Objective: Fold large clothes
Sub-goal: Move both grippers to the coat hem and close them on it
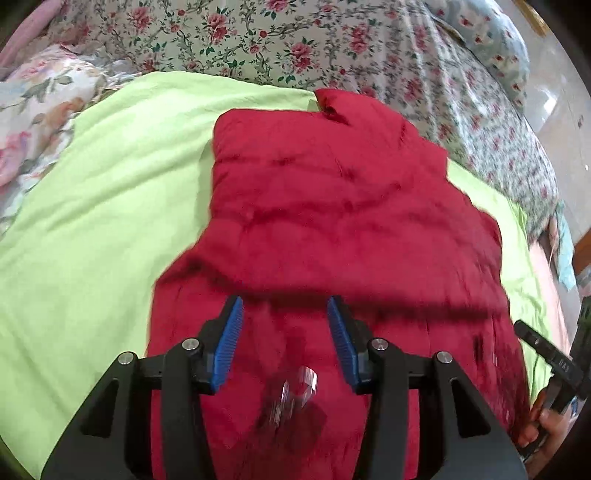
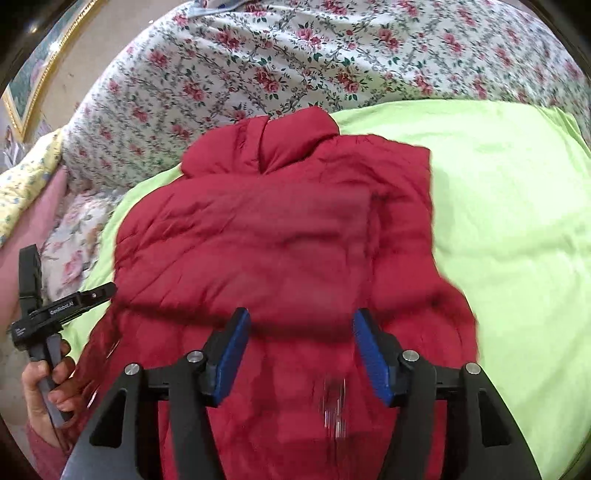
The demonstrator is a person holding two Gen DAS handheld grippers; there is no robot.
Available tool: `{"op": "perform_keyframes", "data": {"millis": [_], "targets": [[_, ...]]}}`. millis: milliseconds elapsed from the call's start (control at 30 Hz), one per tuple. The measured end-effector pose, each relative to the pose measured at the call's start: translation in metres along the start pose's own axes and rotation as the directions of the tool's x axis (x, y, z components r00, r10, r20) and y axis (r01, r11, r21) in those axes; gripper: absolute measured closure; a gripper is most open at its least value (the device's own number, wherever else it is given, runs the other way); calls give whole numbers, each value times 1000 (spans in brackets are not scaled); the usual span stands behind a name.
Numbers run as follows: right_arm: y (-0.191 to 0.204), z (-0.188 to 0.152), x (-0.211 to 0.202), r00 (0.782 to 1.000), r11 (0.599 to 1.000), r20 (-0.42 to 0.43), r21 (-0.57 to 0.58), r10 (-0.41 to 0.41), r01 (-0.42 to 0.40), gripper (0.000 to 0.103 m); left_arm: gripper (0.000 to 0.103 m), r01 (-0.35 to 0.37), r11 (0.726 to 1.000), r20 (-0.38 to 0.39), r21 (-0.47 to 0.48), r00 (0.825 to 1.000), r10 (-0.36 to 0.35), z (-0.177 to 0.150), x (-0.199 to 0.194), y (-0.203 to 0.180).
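The left gripper [image 1: 284, 310] points down at the near part of a red padded jacket [image 1: 332, 206], its blue-padded jaws standing apart with only the cloth lying below them and nothing pinched between the pads. The right gripper [image 2: 301, 325] hangs the same way over the jacket [image 2: 273, 236], jaws parted rather wider, nothing caught between them either. Both views are smeared with motion at the near edge, so whether the pads brush the fabric cannot be told. Something small and shiny, blurred, sits on the jacket just under each gripper; what it is cannot be made out.

In the right wrist view the person's left hand [image 2: 48, 376] grips the handle of the left gripper at the left edge; in the left wrist view the right hand [image 1: 546, 424] shows at the lower right edge on its own handle.

The jacket lies spread on a lime-green sheet [image 1: 103, 229], collar at the far end, its upper part folded over the lower part so a puffy edge crosses just beyond the fingertips. Beyond the sheet lies a rose-patterned bedspread [image 1: 229, 33], and a paler floral cloth [image 1: 33, 107] lies bunched at the left
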State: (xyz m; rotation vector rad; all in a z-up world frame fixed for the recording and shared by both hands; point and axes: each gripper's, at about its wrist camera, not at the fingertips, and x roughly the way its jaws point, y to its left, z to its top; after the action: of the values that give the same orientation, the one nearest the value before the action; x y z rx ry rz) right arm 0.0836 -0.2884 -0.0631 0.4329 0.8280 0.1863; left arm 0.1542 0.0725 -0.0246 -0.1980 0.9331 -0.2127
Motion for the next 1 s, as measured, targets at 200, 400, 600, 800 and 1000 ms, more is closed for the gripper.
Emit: {"op": "perform_keyframes", "data": {"millis": [200, 400, 600, 800, 1000], "targets": [[-9, -44, -41, 999, 1000, -33, -4, -26, 26, 37, 57, 12, 1000, 17, 21, 1000, -12, -41, -52, 6], [-23, -74, -73, 997, 998, -45, -1, -68, 68, 35, 57, 2, 1000, 12, 14, 1000, -2, -71, -76, 13], [-39, -103, -95, 993, 994, -61, 35, -105, 107, 29, 57, -4, 1000, -13, -5, 1000, 4, -105, -90, 24], [-48, -129, -102, 988, 992, -118, 68, -102, 110, 26, 57, -4, 999, -6, -44, 1000, 4, -127, -105, 43], [-35, -137, -103, 988, 993, -124, 51, -95, 102, 23, 47, -30, 999, 4, -27, 1000, 30, -136, -113, 45]]}}
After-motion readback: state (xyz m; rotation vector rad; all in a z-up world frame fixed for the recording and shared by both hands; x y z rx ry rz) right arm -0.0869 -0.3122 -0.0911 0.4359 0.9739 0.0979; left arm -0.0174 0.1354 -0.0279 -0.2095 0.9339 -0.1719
